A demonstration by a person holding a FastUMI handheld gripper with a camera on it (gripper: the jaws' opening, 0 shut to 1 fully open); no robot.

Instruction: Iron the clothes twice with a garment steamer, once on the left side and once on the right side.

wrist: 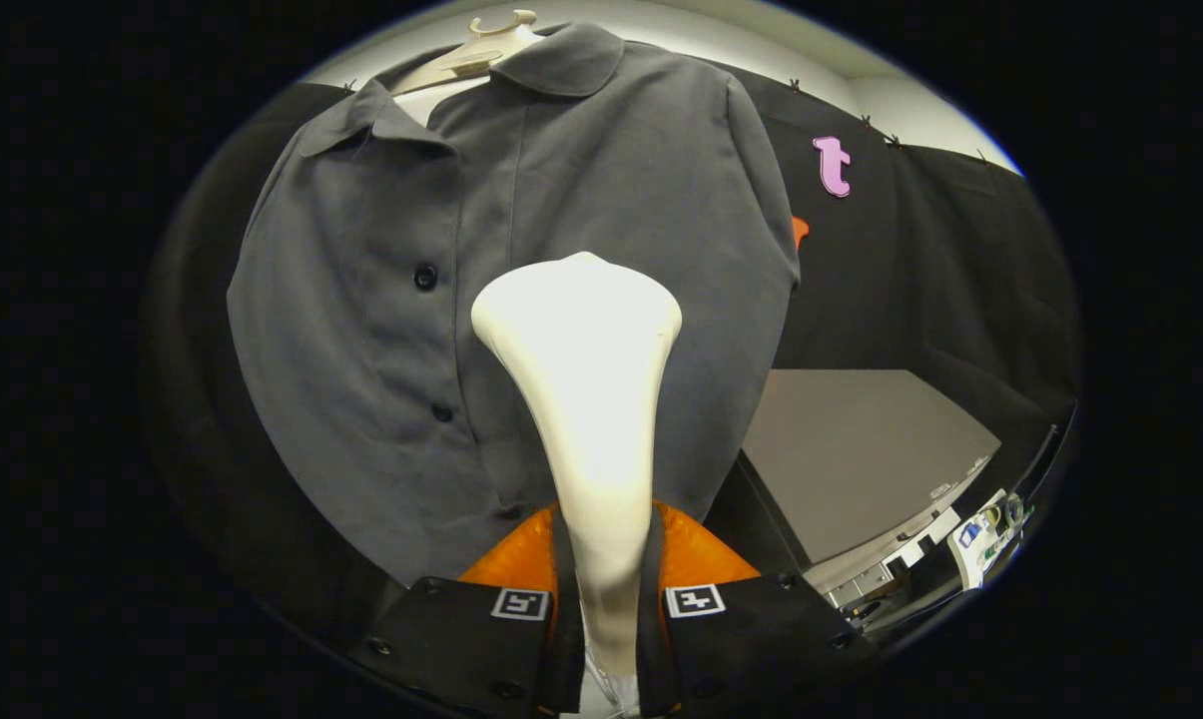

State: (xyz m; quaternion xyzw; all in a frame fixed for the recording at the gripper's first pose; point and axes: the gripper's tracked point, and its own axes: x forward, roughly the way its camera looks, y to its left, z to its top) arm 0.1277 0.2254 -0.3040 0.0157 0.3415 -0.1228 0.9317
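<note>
A: Steamer (586,399) status?

B: Gripper (601,599) jaws are clamped on its handle, one each side. Head stands straight ahead of the jaws, flat face toward the shirt (411,330), apparently touching or just off the cloth.

A: Where on the shirt?

B: Just beside the button placket, about mid-height. Shirt hangs on a hanger (481,45) beyond the jaws, so the front panel lies open for a vertical pass.

A: Pose?

B: Gripper pointed level and square at the fabric. Tabletop (861,439) sits off to the side, well apart.
</note>
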